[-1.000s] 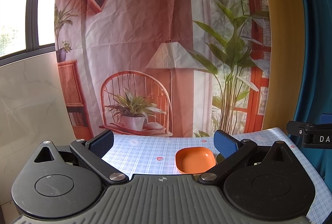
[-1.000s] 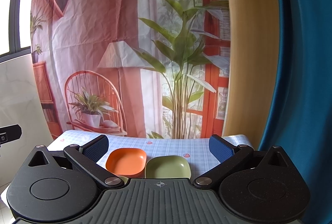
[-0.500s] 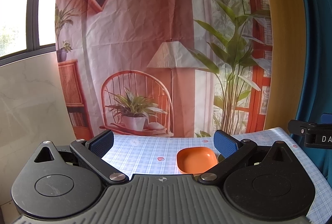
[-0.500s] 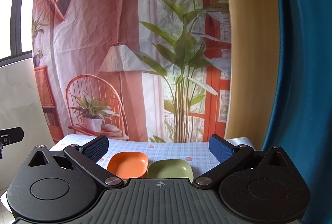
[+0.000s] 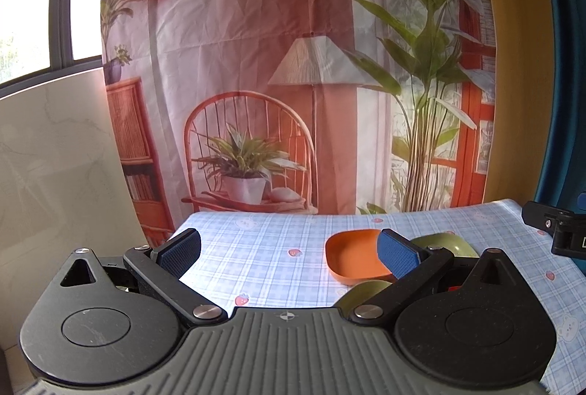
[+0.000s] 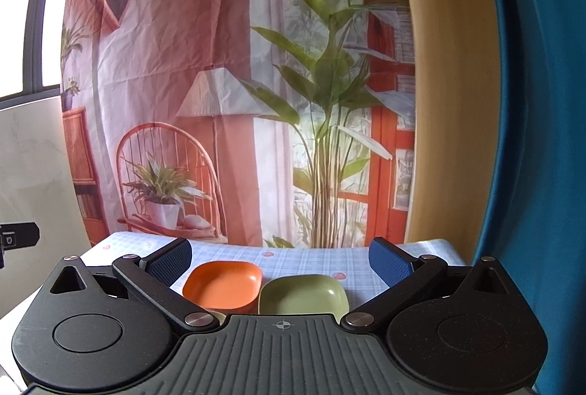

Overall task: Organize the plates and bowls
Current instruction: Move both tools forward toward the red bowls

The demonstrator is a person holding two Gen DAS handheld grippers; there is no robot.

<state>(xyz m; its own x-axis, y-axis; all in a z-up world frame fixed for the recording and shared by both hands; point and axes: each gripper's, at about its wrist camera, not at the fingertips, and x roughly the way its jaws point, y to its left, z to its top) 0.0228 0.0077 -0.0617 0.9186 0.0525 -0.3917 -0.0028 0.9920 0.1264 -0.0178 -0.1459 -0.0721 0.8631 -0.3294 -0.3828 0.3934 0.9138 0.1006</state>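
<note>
An orange square bowl (image 5: 353, 257) sits on the checked tablecloth (image 5: 263, 248), with a green bowl (image 5: 448, 244) behind it to the right and another green dish (image 5: 360, 292) partly hidden under my right finger. My left gripper (image 5: 289, 250) is open and empty above the table, left of the bowls. In the right wrist view the orange bowl (image 6: 223, 283) and the green bowl (image 6: 304, 294) stand side by side just ahead of my right gripper (image 6: 280, 259), which is open and empty. A small part of a green dish (image 6: 218, 316) shows under the gripper body.
A printed backdrop (image 5: 293, 65) hangs behind the table's far edge. A white wall panel (image 5: 55, 157) stands at the left. A blue curtain (image 6: 542, 138) hangs at the right. The other gripper's body (image 5: 556, 224) shows at the right edge of the left wrist view.
Both grippers have tipped or moved a little, so the table and bowls sit higher in view. More of the green dishes shows in the left wrist view. Both stay open.
</note>
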